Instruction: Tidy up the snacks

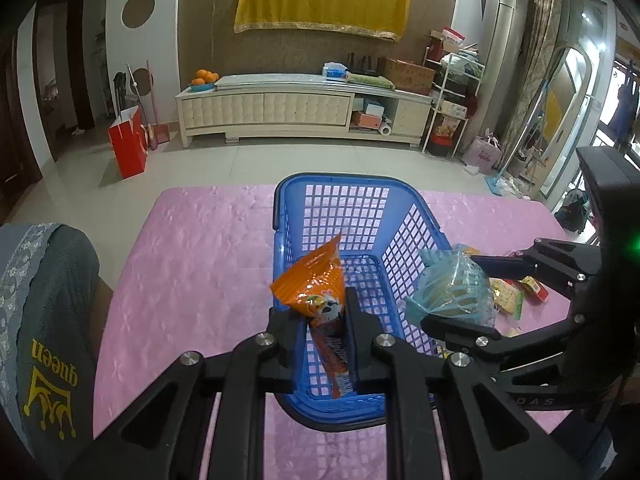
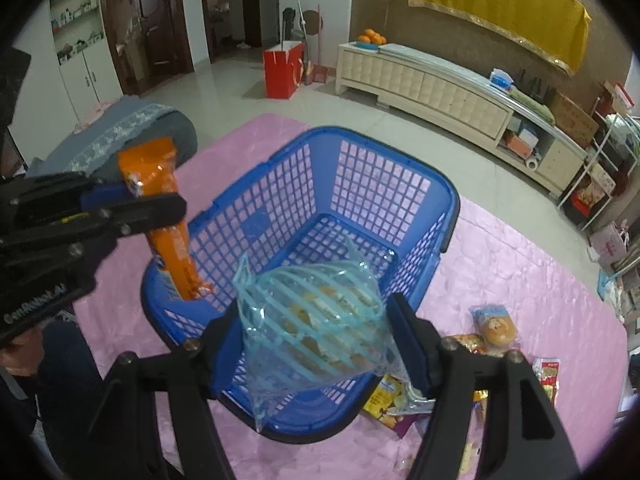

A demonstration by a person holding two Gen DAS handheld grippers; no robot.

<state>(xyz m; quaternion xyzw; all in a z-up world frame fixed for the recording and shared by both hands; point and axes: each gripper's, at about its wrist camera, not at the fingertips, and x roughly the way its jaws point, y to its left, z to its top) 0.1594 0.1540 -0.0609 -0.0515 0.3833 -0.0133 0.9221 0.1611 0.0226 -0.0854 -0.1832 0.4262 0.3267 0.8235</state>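
well, we see a blue lattice basket [image 1: 404, 240] standing on a surface spread with a pink cloth [image 1: 192, 264], and it is empty inside. our left tool [image 1: 326, 336] is clenched on an orange snack packet [image 1: 316, 284], its jaws close together with the packet pressed between them. that packet is long and narrow; in the right wrist view its long axis runs steeply, the crimped top up and tilted away from the basket, the lower end [image 2: 192, 284] dipping inside the basket's near-left corner.

our right tool [image 2: 316, 336] grasps a clear bag with pale blue stripes [image 2: 316, 320], holding round biscuits; the fingers stand wide apart and touch the puffy bag on both sides. the bag hangs over the basket's near rim [image 2: 304, 436], its twisted neck pointing down toward us and its rounded body toward the basket's middle.

beside the basket on the right lie more snacks: a small bun in a wrapper [image 2: 494, 328], a yellow packet [image 2: 384, 398] and a red packet [image 2: 548, 376], all loose on the cloth. a grey cushion with a lace trim [image 1: 44, 304] sits at the left edge of the surface. beyond, a cream tv cabinet [image 1: 280, 108] carries a bowl of oranges [image 1: 204, 78], and a red paper bag [image 1: 128, 144] stands on the tiled floor.
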